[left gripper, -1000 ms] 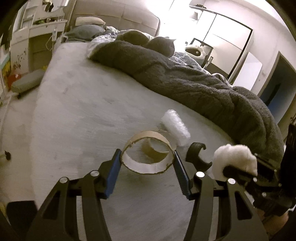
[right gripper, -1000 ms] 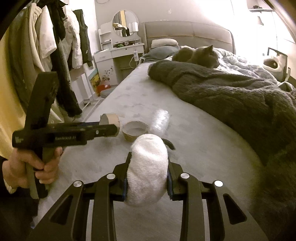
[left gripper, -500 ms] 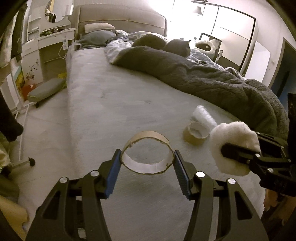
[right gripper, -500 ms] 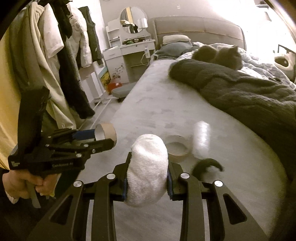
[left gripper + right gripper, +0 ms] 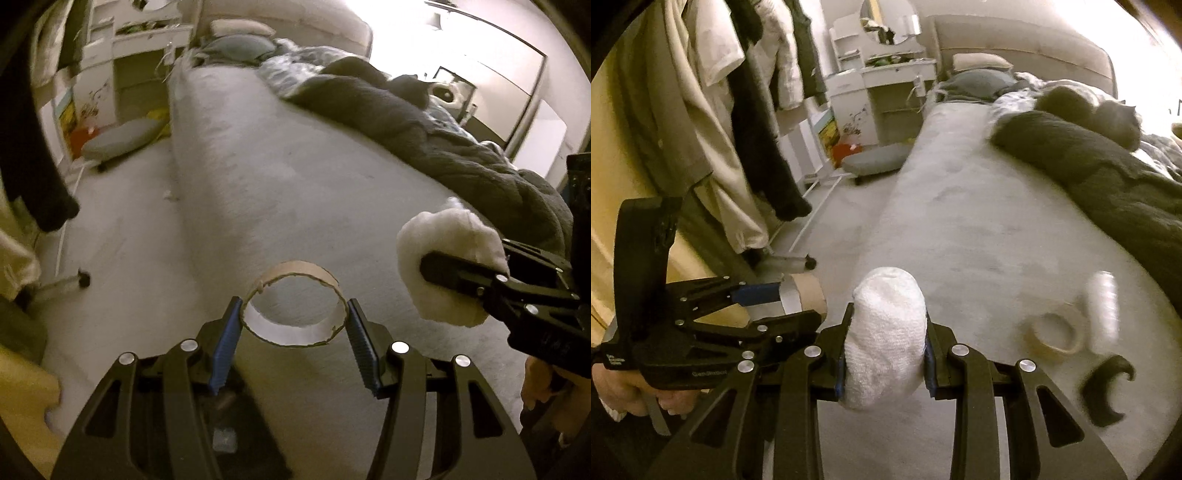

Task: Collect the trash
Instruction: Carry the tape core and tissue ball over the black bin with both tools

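My left gripper [image 5: 293, 314] is shut on an empty cardboard tape ring [image 5: 295, 280], its blue pads pressing both sides, held over the near edge of the grey bed [image 5: 295, 166]. The same ring [image 5: 807, 293] shows at the left of the right wrist view. My right gripper [image 5: 886, 325] is shut on a wad of white tissue [image 5: 886, 332], which also appears at the right of the left wrist view as the white wad [image 5: 447, 254]. On the bed lie a roll of tape [image 5: 1054, 332], a clear plastic wrap roll [image 5: 1102, 306] and a black curved hook [image 5: 1106, 391].
A dark fuzzy blanket [image 5: 1126, 192] covers the bed's right side with a grey cat [image 5: 1115, 122] on it. Clothes [image 5: 713, 122] hang on a rack at the left. A grey cushion [image 5: 118, 142] lies on the floor by a white dresser [image 5: 882, 88].
Both grippers have swung left together with their loads. The tape roll, wrap roll and hook have slid right, out of the left wrist view and to the right edge of the right wrist view.
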A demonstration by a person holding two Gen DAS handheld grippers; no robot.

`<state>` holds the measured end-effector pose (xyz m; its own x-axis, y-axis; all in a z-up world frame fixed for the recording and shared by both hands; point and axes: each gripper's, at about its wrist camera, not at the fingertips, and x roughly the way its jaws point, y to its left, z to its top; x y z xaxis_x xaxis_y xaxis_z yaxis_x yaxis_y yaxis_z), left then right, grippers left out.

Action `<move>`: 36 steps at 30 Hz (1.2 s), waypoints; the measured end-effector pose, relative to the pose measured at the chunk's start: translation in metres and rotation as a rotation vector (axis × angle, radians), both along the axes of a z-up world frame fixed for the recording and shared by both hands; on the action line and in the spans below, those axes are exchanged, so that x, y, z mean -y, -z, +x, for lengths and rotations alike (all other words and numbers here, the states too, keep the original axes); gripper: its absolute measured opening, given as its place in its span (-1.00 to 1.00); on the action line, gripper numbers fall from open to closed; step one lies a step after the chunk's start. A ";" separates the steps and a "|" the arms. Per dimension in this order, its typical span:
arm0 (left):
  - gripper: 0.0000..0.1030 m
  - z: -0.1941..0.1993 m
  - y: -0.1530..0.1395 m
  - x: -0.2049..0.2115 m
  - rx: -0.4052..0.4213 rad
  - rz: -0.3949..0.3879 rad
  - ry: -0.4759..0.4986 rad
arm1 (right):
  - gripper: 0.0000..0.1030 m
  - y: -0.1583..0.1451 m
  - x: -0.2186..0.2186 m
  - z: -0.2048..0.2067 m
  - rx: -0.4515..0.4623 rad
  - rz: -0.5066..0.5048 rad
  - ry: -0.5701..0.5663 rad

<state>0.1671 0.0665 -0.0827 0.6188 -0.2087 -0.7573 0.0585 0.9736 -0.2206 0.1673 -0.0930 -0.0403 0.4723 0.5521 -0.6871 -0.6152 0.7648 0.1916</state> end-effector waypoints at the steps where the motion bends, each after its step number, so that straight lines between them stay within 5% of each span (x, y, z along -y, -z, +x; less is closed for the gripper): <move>1: 0.14 -0.001 0.003 -0.010 -0.015 -0.002 -0.019 | -0.39 0.000 -0.008 -0.001 -0.002 -0.003 -0.012; 17: 0.15 -0.025 0.044 -0.097 -0.246 0.025 -0.164 | -0.39 0.008 -0.105 -0.008 -0.045 -0.025 -0.154; 36: 0.23 -0.068 0.096 -0.146 -0.507 -0.038 -0.161 | -0.39 0.044 -0.175 -0.022 -0.150 -0.070 -0.268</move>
